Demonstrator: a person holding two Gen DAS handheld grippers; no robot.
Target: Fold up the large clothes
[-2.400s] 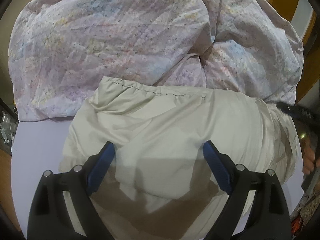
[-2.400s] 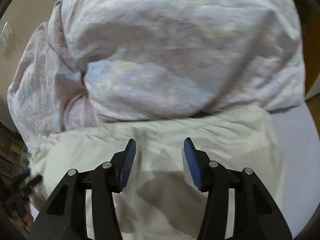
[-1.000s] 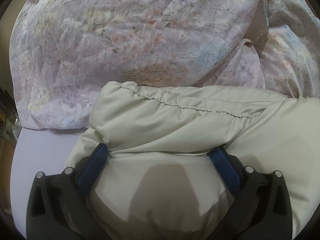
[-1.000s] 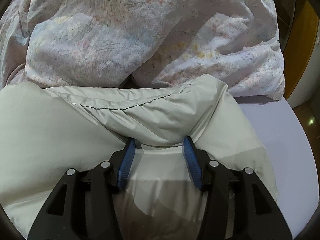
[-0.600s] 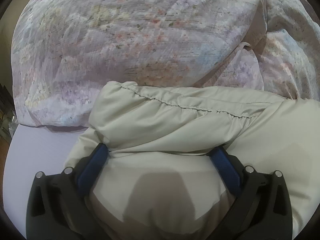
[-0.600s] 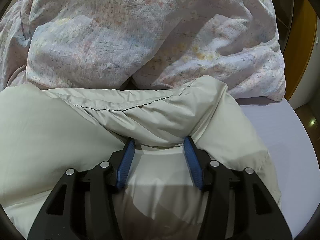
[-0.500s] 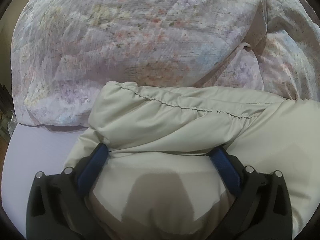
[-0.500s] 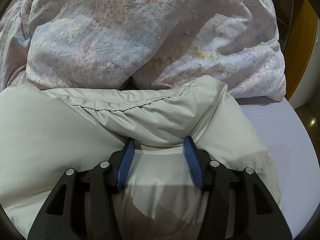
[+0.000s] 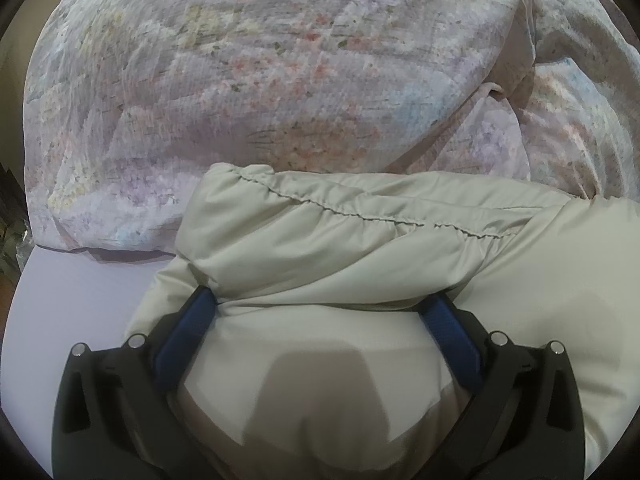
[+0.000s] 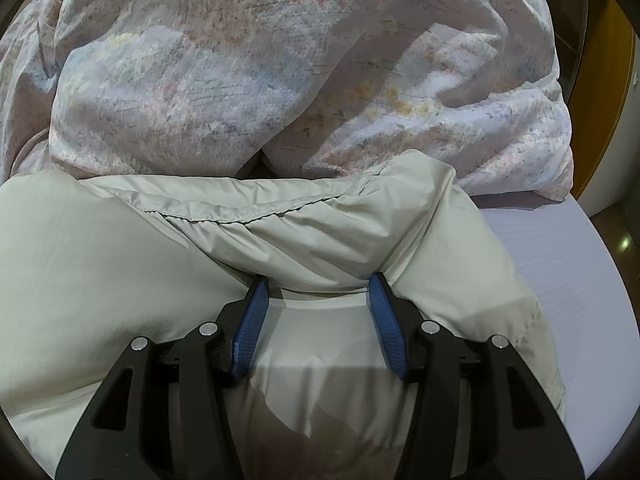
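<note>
The left gripper [image 9: 320,304] has its blue-padded fingers [image 9: 184,332] spread wide, their tips tucked under a thick folded-over edge of the jacket [image 9: 344,248]. The cloth bulges up between the fingers and nothing is pinched. The right gripper [image 10: 318,292] is set narrower, with a clear gap between its blue fingers [image 10: 386,324]; their tips also sit under the folded flap, and it clamps nothing.

The jacket is pale beige, smooth and slightly shiny, and puffy. A gathered, stitched hem [image 9: 360,216] runs across the top of the turned-over part in both views. The jacket lies on a pale lilac sheet [image 9: 80,292], which shows bare to its left in the left view and to its right in the right view [image 10: 560,264]. Its far edge rests against a rumpled flowered quilt [image 9: 280,60] in pink, lilac and pale blue that fills the upper half of each view. A strip of orange-brown wood [image 10: 600,80] shows at the far right of the right view.

Compared with half a second ago, nothing has visibly shifted: both grippers, the fold and the hem sit as they did. Against the view from over two seconds ago, the far edge has been turned over toward the grippers, and both pairs of fingers have gone from hovering over flat cloth to being buried under the flap.
</note>
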